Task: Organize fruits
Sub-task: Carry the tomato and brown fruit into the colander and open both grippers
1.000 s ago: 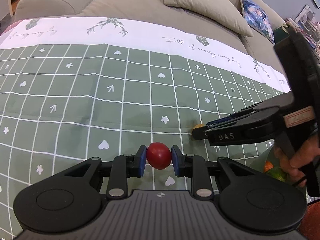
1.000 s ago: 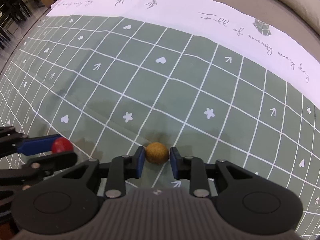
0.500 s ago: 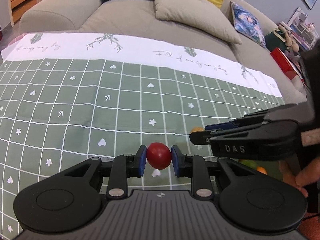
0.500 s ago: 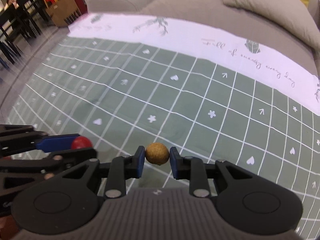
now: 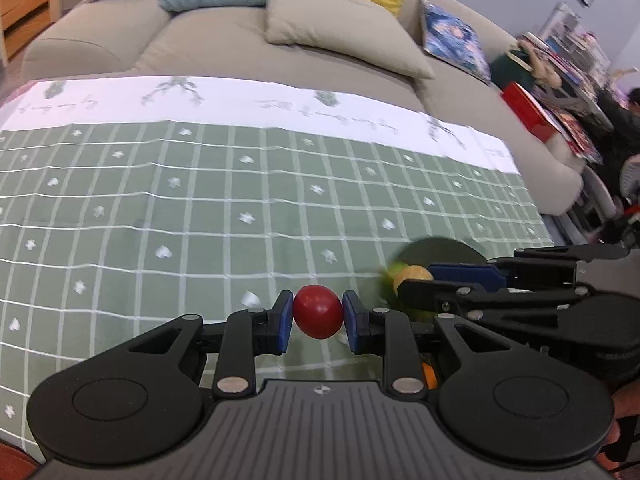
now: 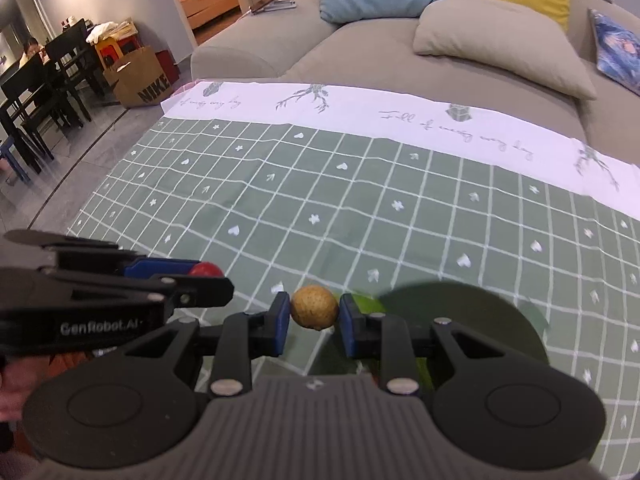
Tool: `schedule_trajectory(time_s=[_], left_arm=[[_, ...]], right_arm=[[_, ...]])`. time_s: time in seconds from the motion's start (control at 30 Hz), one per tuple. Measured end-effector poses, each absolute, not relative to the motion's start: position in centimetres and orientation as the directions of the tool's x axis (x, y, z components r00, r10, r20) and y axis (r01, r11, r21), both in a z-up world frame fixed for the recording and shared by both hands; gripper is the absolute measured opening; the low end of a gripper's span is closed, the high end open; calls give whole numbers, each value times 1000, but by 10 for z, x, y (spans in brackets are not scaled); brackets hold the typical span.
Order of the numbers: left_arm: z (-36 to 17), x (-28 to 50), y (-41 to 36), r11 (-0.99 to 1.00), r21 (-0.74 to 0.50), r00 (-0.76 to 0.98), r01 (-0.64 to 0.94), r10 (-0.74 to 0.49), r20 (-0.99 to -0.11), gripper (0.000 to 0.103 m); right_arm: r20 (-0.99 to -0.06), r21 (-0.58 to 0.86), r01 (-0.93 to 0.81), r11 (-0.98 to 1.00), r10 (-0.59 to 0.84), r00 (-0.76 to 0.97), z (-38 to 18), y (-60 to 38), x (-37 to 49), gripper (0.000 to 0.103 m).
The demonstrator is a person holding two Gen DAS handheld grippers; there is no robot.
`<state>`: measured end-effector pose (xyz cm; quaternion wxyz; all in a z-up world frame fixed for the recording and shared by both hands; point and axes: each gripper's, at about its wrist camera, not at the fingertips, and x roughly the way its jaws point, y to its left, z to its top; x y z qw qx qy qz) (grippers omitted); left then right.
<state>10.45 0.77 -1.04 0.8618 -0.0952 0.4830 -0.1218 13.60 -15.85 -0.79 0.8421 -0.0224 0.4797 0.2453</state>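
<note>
Above the green checked cloth [image 6: 360, 208], your left gripper [image 5: 318, 317] pinches a red fruit [image 5: 318, 311] and your right gripper [image 6: 313, 313] a tan fruit [image 6: 314, 306]; centre each over the dark bowl [image 6: 480, 312] before easing your grip.

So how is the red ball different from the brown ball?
The red fruit is shiny and smooth; the tan fruit looks dull and rough. The red fruit is dark red, the tan one yellowish brown. The red fruit sits in the left tongs, the tan fruit in the right tongs, nearer the dark green plate. Both are small, round, and pinched between blue pads above the checked cloth.
</note>
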Motion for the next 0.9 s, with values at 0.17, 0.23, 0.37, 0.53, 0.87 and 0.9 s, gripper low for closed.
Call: schedule_trajectory(time_s=[0.17,0.23,0.37,0.53,0.87,0.9], left_arm=[[-10,91,-28,937,-292,466,191,-349,-813,29],[-11,87,-42,930,-297,450,218,-365,-815,29],[-14,80,-70,913,-297,416,281,-394,-819,29],[-25,78,-98,892,-320,364,319,-427,-828,29],[-52,87,-118,894,-324,304,310,-416,-857,29],[-53,88,-116,896,-324,304,304,-414,-858,29]], right_arm=[[-826,161,-420,893,355,438,-12,-187,100,22],[-832,159,-401,902,341,438,-16,-202,89,22],[-840,155,-356,922,312,444,-24,-231,68,22],[-839,156,-302,940,288,461,-29,-257,55,22],[-836,148,-271,951,267,479,-37,-283,58,22],[-835,148,-274,950,269,481,-38,-284,59,22]])
